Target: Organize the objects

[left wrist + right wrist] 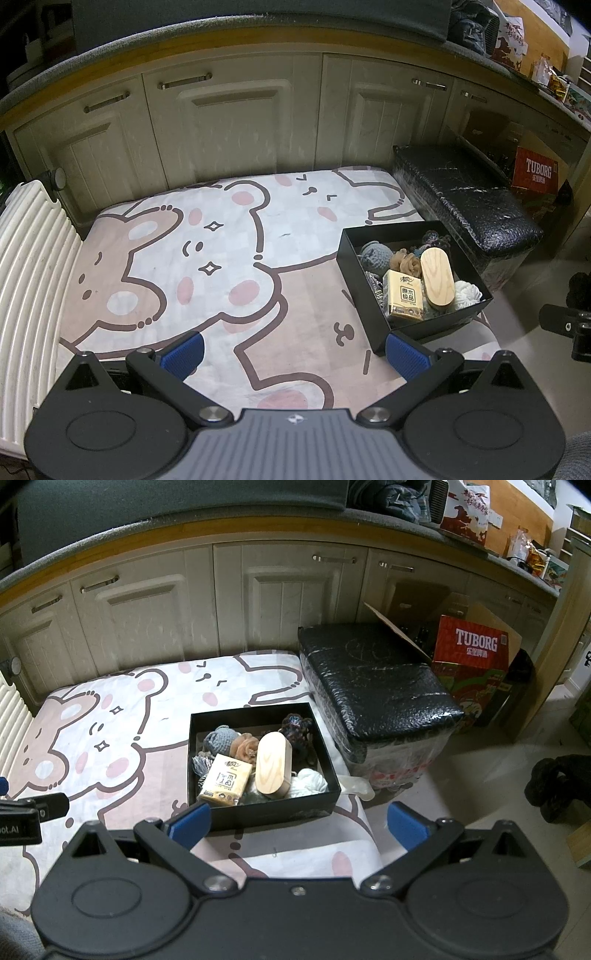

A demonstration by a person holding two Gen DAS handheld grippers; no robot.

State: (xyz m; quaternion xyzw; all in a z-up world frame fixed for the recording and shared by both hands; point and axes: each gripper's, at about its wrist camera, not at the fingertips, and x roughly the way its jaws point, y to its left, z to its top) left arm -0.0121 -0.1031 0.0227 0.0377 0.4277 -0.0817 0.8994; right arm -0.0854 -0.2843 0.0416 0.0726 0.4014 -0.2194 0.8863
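**Black Housings, Blue Pads**

The left gripper had a black body with two round discs, silver pivot screws and a ribbed grey centre plate bearing a small emblem. Its fingers carried ribbed blue pads. The right gripper was all black, with smooth blue-tipped fingers.

Dim indoor light, cool in tone, leaves soft shadows. Both fisheye views bend the cabinets strongly toward black corners. Focus is fairly sharp, slightly grainy.
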